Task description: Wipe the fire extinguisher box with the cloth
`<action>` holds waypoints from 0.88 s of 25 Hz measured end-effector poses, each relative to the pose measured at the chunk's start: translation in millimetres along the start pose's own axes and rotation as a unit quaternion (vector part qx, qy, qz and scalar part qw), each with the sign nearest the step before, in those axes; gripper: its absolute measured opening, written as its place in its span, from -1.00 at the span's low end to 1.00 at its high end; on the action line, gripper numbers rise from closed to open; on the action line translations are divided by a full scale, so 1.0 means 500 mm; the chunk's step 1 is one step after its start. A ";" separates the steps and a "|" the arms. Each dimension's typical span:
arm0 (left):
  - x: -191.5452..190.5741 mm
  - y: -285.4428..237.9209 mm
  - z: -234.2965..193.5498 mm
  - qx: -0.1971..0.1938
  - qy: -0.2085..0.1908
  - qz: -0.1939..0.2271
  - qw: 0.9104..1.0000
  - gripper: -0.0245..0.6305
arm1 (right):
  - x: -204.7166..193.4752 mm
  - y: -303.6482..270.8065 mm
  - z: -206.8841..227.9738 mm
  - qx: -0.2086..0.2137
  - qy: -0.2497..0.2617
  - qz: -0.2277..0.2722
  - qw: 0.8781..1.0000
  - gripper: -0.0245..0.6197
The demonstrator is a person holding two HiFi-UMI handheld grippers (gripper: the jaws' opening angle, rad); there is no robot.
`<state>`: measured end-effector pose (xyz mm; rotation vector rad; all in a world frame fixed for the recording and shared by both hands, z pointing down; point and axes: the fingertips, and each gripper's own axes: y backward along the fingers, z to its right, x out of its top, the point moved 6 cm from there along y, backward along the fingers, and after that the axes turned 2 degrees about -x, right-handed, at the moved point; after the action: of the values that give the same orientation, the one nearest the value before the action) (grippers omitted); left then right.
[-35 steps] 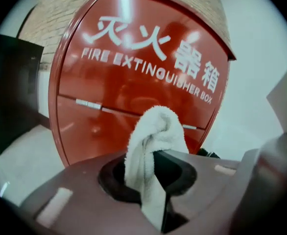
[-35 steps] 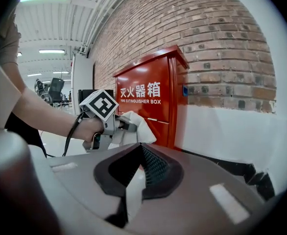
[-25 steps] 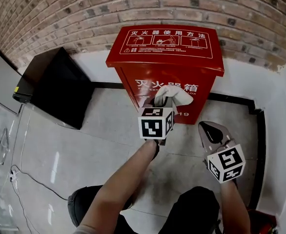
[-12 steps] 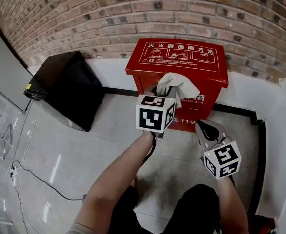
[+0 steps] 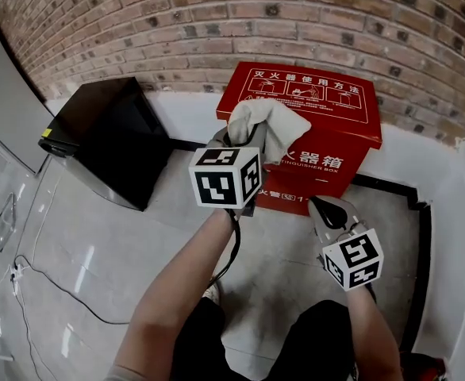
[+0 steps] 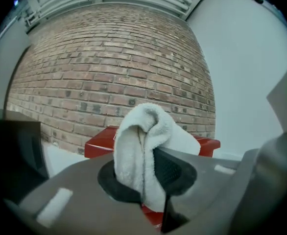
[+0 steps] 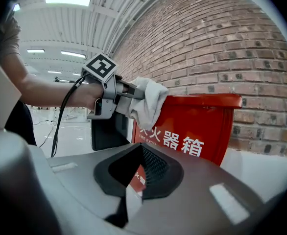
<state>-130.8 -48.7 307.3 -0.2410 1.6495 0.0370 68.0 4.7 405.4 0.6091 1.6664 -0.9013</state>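
Note:
The red fire extinguisher box [image 5: 328, 94] stands on the floor against the brick wall, with white print on its sloping lid and front. My left gripper [image 5: 234, 140] is shut on a white cloth [image 5: 268, 125], which bulges over the left part of the lid. In the left gripper view the cloth [image 6: 138, 151] fills the jaws of the left gripper [image 6: 146, 173], and the box [image 6: 97, 143] shows behind it. My right gripper [image 5: 321, 206] hangs lower, in front of the box, shut with nothing in it. The right gripper view shows the cloth [image 7: 146, 104] at the upper edge of the box [image 7: 202, 126].
A black cabinet [image 5: 105, 141] stands left of the box. The brick wall [image 5: 137, 22] runs behind both. A thin cable [image 5: 50, 292] lies on the tiled floor at the left. A black skirting strip [image 5: 411, 189] edges the floor at the right.
My left gripper has risen with the cloth from the box's front face up to the lid. The right gripper has stayed low in front of the box.

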 end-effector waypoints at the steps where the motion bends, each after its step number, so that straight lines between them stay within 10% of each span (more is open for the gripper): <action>1: -0.005 0.000 -0.003 0.003 -0.002 0.003 1.000 -0.73 | -0.004 -0.005 0.001 -0.001 -0.001 -0.002 1.000 -0.85; 22: -0.345 -0.059 -0.063 -0.004 0.091 -0.082 0.992 -0.73 | -0.155 -0.123 -0.006 0.008 -0.025 -0.066 0.997 -0.85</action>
<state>-143.9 -59.4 484.4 -0.3952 1.8058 -0.1050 40.2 -24.3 496.0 0.4866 1.6703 -1.0175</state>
